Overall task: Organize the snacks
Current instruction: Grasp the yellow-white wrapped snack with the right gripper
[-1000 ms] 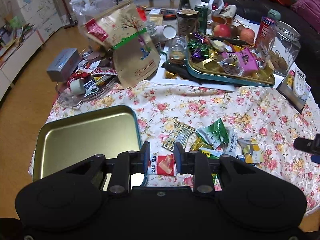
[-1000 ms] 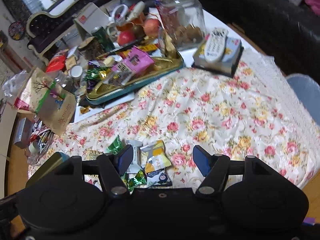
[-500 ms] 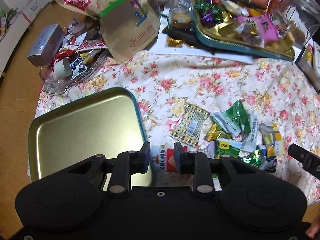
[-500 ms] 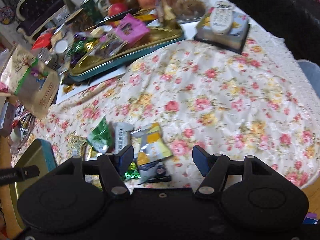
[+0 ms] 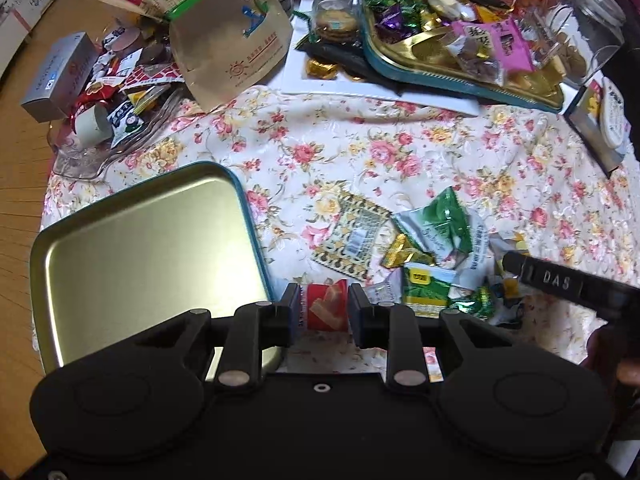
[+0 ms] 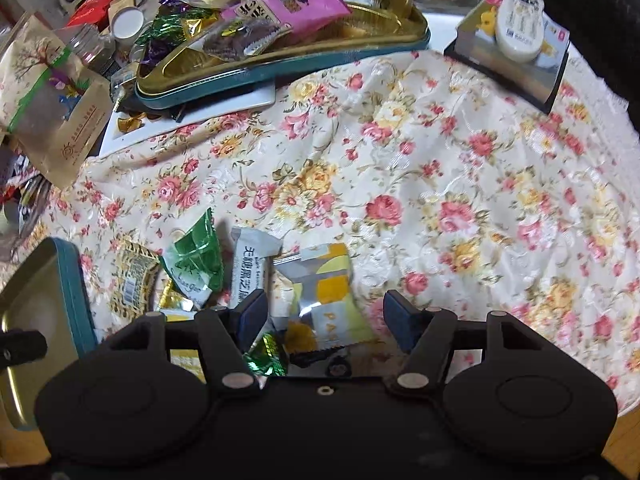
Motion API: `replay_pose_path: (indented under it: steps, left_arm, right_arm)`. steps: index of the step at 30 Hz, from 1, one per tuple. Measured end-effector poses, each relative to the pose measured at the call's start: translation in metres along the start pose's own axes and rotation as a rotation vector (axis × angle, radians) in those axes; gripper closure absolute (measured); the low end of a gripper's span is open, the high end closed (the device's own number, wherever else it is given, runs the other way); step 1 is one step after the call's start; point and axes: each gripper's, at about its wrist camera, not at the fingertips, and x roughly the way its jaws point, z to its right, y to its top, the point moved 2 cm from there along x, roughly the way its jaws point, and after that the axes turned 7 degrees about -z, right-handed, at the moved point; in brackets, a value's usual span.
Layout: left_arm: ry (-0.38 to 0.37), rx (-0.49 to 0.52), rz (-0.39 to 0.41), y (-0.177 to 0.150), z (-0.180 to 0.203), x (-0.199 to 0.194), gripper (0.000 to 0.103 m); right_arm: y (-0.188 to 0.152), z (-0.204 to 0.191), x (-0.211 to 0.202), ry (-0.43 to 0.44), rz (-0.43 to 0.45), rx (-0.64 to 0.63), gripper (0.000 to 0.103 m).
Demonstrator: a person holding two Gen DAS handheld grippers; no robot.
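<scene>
The left gripper [image 5: 323, 307] has its fingers part open around a small red snack packet [image 5: 325, 306] on the flowery tabletop [image 5: 360, 152]; whether they squeeze it, I cannot tell. At ten o'clock lies an empty gold metal tray [image 5: 140, 256]. The right gripper [image 6: 323, 316] is wide open above a grey-and-yellow foil packet [image 6: 326, 280].

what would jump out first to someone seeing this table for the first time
Probably the loose pile of snack packets in the middle of the flowered tablecloth. Next, the bare gold tray beside the pile at the near edge. At the far side, a second tray heaped with sweets.
</scene>
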Motion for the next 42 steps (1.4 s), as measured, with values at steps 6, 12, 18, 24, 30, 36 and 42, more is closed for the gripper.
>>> replay_pose_path:
  steps: [6,12,18,24,30,36,42]
  left_arm:
    - [-0.012,-0.016,-0.039,0.0,-0.003,0.013,0.066]
    - [-0.028,-0.011,-0.043,0.001,0.002,0.017,0.066]
    - [-0.036,0.015,-0.028,0.001,0.01,0.023,0.066]
    - [-0.095,-0.014,-0.047,0.003,0.013,0.031,0.066]
    - [-0.101,0.0,-0.055,0.002,0.02,0.037,0.066]
    - [-0.046,0.027,-0.057,-0.002,0.016,0.051,0.066]
    - [0.013,0.068,-0.044,-0.005,0.01,0.061,0.066]
  right_arm:
    - [0.008,-0.013,0.015,-0.067,0.02,-0.022,0.035]
    - [0.01,-0.011,0.028,-0.087,-0.017,0.003,0.039]
    - [0.008,-0.011,0.034,-0.108,-0.038,0.023,0.062]
    - [0.009,0.0,0.009,-0.107,0.012,0.066,0.065]
    - [0.004,0.013,-0.028,-0.032,0.062,0.128,0.065]
    - [-0.01,0.018,-0.047,0.03,0.079,0.143,0.065]
    - [-0.027,0.021,-0.061,0.084,0.066,0.143,0.065]
